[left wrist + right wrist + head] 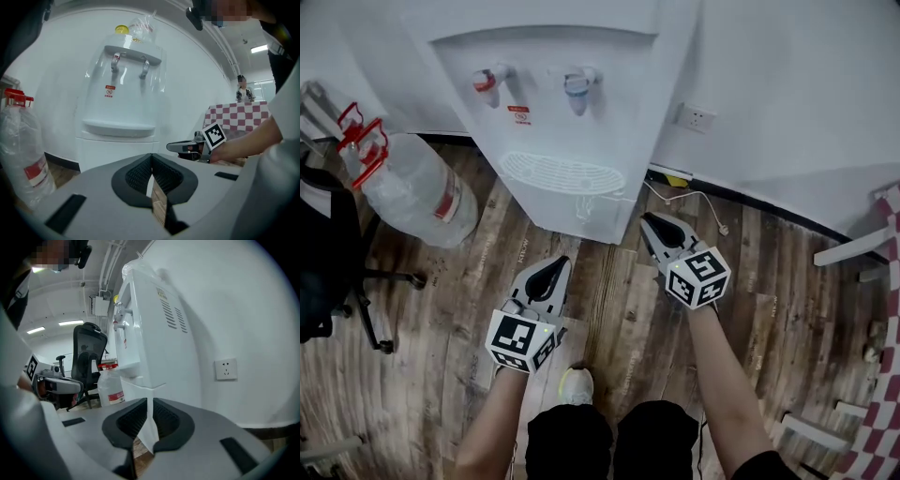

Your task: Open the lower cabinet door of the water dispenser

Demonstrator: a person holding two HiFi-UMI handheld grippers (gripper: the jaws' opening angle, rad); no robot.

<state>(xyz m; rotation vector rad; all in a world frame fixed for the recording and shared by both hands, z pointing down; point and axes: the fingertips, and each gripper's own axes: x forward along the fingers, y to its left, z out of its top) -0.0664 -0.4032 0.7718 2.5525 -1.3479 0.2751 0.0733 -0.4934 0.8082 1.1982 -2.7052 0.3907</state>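
Observation:
The white water dispenser (572,103) stands against the wall, with a red tap (487,81), a blue tap (578,84) and a drip tray (562,173). Its lower cabinet door (112,152) is closed below the tray. My left gripper (560,263) is held low over the floor a little short of the dispenser's front, shut with nothing between its jaws (151,157). My right gripper (649,221) is near the dispenser's front right corner, also shut and empty (149,401). Neither touches the cabinet. The left gripper view shows the right gripper (180,146) off to its right.
A large clear water bottle (422,192) with a red handle lies left of the dispenser. A black office chair (328,253) is at the far left. A wall socket (696,118) and a loose cable (694,197) are on the right, with a checkered cloth (889,375) beyond. The floor is wood.

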